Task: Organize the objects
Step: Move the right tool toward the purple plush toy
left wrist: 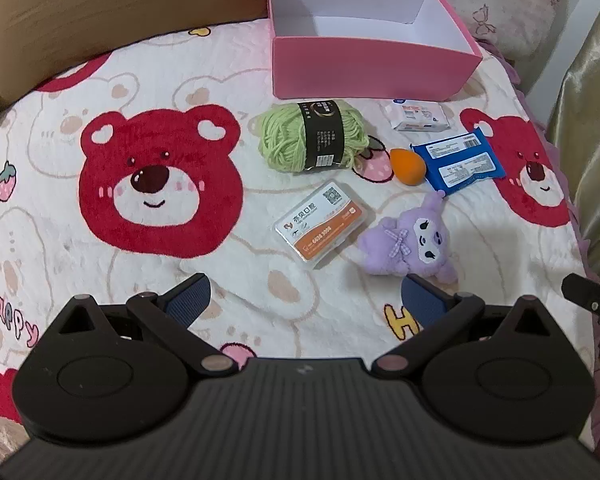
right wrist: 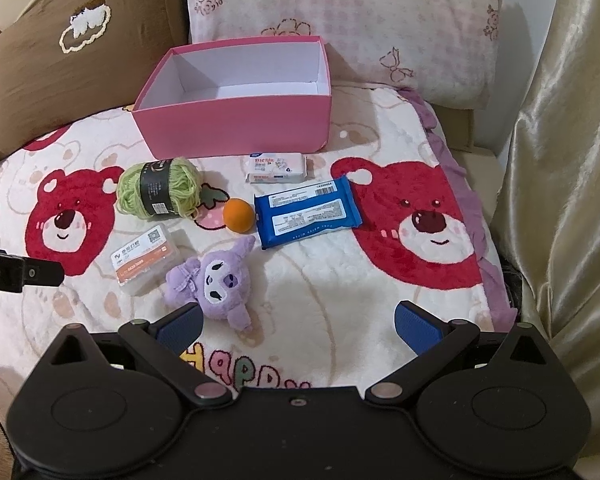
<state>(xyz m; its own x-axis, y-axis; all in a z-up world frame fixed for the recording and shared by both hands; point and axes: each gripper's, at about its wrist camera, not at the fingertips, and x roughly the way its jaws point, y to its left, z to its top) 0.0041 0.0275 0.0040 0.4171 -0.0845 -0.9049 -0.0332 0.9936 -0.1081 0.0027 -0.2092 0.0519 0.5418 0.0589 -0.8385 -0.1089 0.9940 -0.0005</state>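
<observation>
A fleecy white blanket with red bears is carrying six loose items before an open pink cardboard box; the purple plush doll is lying nearest. The left gripper and right gripper are both hovering spread wide, grasping nothing.

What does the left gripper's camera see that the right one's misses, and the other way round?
Only the left wrist view shows a strawberry print on the blanket's far left. Only the right wrist view shows the whole pink checked pillow and the brown cushion's cloud patch. Both show the empty pink box, green yarn, orange ball, blue packet and purple plush.
</observation>
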